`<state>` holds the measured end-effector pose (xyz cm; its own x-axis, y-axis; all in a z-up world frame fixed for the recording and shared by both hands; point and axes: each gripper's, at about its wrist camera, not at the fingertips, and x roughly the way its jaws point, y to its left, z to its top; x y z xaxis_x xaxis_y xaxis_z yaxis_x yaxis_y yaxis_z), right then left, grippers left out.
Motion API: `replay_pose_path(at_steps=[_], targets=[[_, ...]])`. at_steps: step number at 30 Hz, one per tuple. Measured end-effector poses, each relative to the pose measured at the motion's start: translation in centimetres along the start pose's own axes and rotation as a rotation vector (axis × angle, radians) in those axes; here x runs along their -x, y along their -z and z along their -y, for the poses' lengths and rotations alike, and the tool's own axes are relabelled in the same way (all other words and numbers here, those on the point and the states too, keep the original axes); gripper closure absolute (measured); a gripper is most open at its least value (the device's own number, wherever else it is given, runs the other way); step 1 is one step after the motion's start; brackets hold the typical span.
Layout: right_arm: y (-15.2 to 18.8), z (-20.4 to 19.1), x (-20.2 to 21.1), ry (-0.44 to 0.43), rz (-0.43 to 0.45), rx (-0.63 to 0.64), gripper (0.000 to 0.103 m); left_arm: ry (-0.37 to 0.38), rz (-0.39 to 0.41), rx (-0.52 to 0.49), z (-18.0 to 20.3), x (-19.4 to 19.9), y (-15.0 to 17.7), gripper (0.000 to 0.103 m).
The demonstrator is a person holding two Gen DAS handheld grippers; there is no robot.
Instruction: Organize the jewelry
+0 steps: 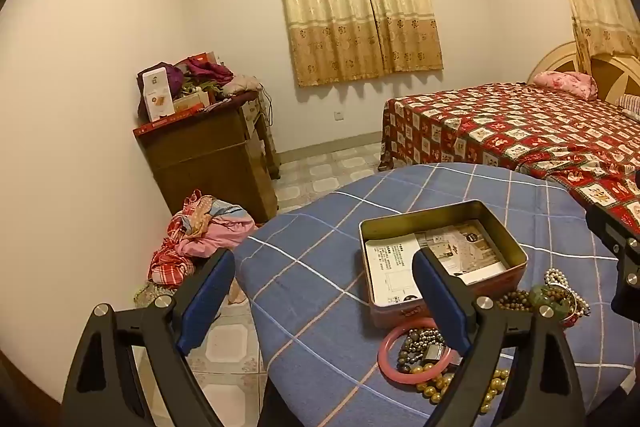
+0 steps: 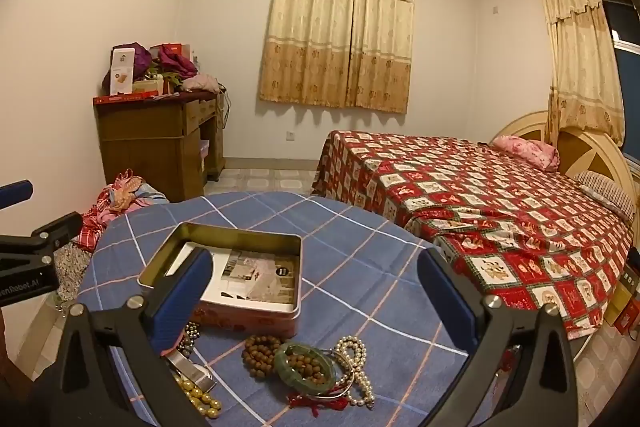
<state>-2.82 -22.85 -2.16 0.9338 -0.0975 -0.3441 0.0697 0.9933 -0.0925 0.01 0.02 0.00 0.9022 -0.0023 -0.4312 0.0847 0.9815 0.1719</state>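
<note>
- Now both tongs, left (image 1: pixel 324 291) and right (image 2: pixel 316 291), gape wide, holding nothing.
- Tin (image 2: pixel 224 267) sits just ahead of them.
- Beads (image 2: pixel 260 349) and bangle (image 2: pixel 304 367) lie below the right tongs.

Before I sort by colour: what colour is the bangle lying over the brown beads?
Mottled green bangle, clearest in the right wrist view.

Red patchwork bed (image 2: pixel 480 203), yellow curtains (image 2: pixel 340 39), cluttered wooden desk (image 2: pixel 160 143), clothes heap (image 1: pixel 200 243) on floor.

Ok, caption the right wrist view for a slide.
Open right gripper hovers over jade bangle and beads beside an open tin.
</note>
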Motion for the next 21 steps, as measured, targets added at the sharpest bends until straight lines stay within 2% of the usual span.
replay_pose_path(at_steps=[21], targets=[[0.8, 0.2, -0.9, -0.005, -0.028, -0.016, 0.000, -0.015, -0.007, -0.028, 0.3, -0.6, 0.3, 0.013]])
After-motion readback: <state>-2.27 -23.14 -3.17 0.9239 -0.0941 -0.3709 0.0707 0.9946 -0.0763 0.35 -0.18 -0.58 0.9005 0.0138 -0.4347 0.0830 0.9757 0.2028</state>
